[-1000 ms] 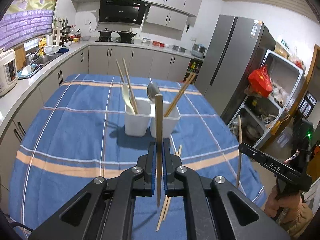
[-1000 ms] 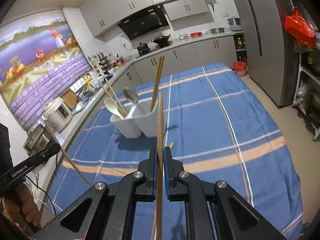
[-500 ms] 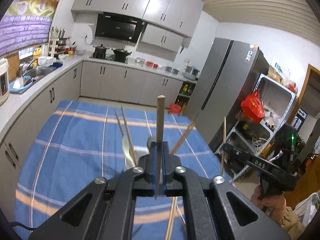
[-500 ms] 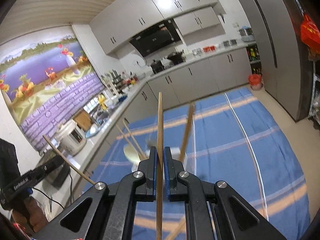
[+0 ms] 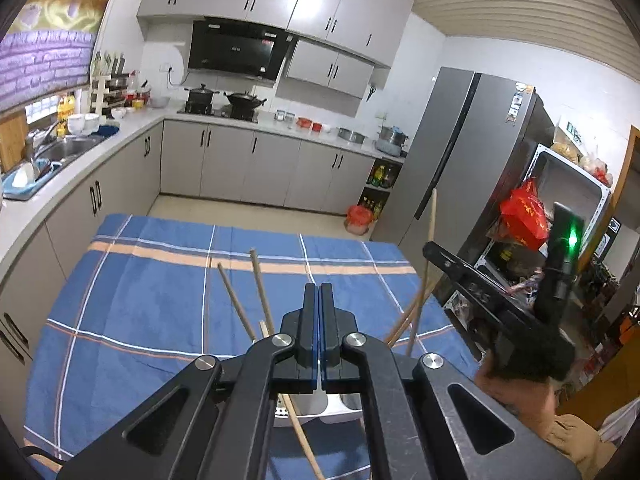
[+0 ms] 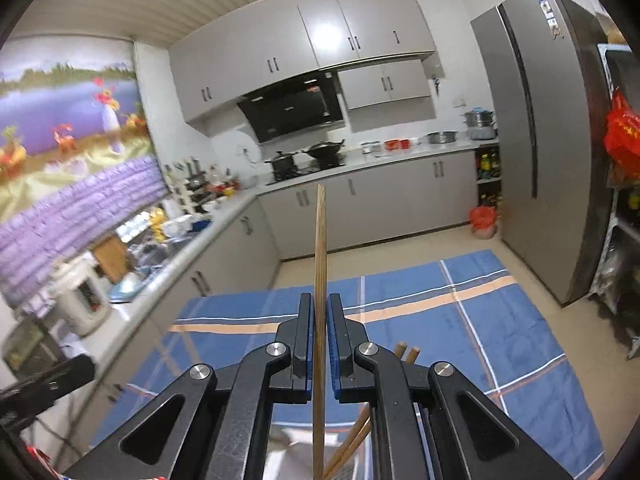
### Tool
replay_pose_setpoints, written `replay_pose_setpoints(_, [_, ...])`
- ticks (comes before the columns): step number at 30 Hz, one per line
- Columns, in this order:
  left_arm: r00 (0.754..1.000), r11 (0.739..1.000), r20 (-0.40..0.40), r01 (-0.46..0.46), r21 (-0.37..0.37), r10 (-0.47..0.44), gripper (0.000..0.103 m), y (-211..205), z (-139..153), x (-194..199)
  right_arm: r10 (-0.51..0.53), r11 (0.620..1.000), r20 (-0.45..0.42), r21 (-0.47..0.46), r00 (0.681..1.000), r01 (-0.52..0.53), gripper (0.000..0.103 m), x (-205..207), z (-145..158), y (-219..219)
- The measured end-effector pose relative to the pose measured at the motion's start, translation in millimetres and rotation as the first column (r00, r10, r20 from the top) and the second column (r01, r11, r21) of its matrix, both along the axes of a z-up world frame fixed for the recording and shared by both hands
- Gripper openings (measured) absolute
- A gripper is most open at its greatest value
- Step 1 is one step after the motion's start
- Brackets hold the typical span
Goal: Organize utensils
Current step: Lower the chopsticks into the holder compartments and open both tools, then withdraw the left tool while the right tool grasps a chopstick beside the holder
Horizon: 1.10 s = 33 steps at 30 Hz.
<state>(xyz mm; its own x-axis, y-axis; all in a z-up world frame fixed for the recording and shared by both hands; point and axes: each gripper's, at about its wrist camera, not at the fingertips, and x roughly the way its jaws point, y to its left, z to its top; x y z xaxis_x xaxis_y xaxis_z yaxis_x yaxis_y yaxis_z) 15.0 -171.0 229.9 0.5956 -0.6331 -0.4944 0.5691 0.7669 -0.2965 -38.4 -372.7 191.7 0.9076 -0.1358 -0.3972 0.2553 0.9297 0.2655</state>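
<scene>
The table [image 5: 132, 312], under blue plaid cloth, carried the white utensil holder [image 5: 316, 408] near the cameras, chopsticks leaning inside. The left hand-held gripper [image 5: 320, 292] was closed with nothing visible between its fingers. The right hand-held gripper [image 6: 320, 304] pinched one chopstick [image 6: 320, 240] mid-shaft over the holder. It looked light, stiff and slick; a mid-length hold probably suits it.
</scene>
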Motion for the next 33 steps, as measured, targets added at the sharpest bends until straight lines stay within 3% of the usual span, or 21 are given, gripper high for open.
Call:
replay_pose_setpoints(7, [0.996,1.000,-0.091,-0.026,-0.012,0.025,0.000,19.0,-30.5,18.2,0.008,1.000,-0.079,-0.001,0.997,-0.008,0.007,18.2,-41.5,7.0])
replay_pose_setpoints(16, [0.983,0.995,-0.152,-0.101,-0.006,0.099,0.001,48.3,-52.6,20.4,0.091,0.996,-0.153,0.006,0.984,-0.091,0.009,9.4,-63.5,24.2])
replay_pose_setpoints(20, [0.972,0.991,-0.192,-0.132,0.020,0.133,0.015,61.8,-68.1,16.8,0.105,0.994,-0.161,0.010,0.981,-0.105,0.026,-2.3,-64.4,28.3])
replay_pose_setpoints(27, [0.937,0.982,-0.298,-0.154,0.107,0.180,0.027,78.6,-113.0,3.9,0.158,0.987,-0.195,0.060,0.968,-0.149,0.031,-46.5,-71.5,43.0])
replay_pose_setpoints(29, [0.922,0.980,-0.340,-0.149,0.131,0.185,0.027,80.1,-129.8,0.6,0.200,0.979,-0.237,0.094,0.951,-0.182,0.031,-57.0,-86.8,54.9])
replay_pose_setpoints(31, [0.907,0.977,-0.371,-0.154,0.145,0.198,0.027,81.7,-143.7,-2.8,0.293,0.954,-0.300,0.151,0.908,-0.258,0.031,-59.5,-109.4,71.6])
replay_pose_setpoints(33, [0.899,0.976,-0.388,-0.157,0.151,0.205,0.027,82.5,-152.2,-5.9,0.398,0.917,-0.371,0.193,0.839,-0.350,0.031,-57.7,-136.2,95.3])
